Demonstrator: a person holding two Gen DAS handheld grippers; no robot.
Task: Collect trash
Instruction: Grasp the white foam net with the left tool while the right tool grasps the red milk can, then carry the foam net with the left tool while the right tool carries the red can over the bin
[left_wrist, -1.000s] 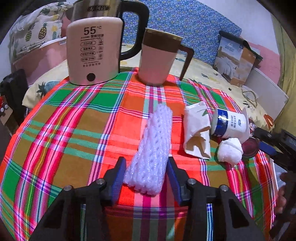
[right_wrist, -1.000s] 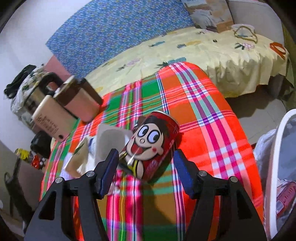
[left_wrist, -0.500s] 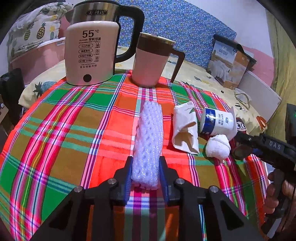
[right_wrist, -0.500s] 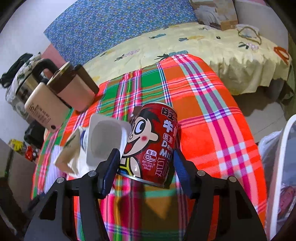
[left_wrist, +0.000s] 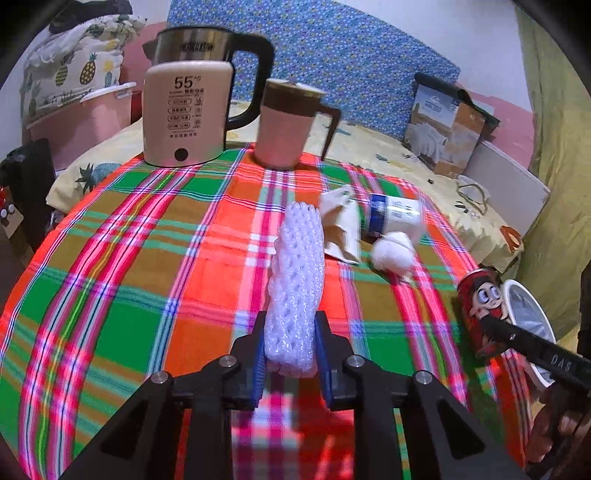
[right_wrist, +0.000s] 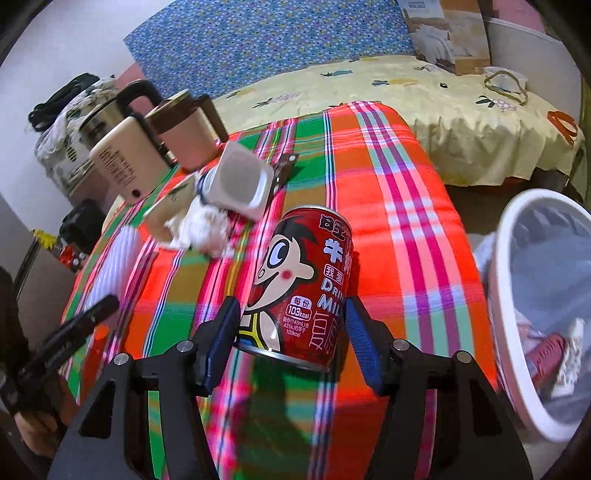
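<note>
Step in hand: both pieces of trash are grasped and in transit toward the bin. The left gripper (left_wrist: 289, 354) has just been closing and its blue pads now pinch the near end of the white foam net sleeve (left_wrist: 297, 288), which extends away from the gripper above the plaid-covered counter (left_wrist: 147, 258). The right gripper (right_wrist: 291, 332) is clamped on the red milk drink can (right_wrist: 301, 284), one pad on each side, with the can held roughly upright and clear of the cloth. The white trash bin (right_wrist: 506, 295) stands beside the counter at the right edge of the right wrist view, just beyond the can. Next move, as a judgement: carry the can over the bin rim, part the jaws, then bring the foam sleeve across. Bin contents: a clear liner holding some discarded wrappers, one of them red. Still on the counter: a crumpled paper carton (left_wrist: 341, 229), a tipped yogurt cup (left_wrist: 393, 218) that looks empty, and a wad of tissue (left_wrist: 393, 254), all close together.
</note>
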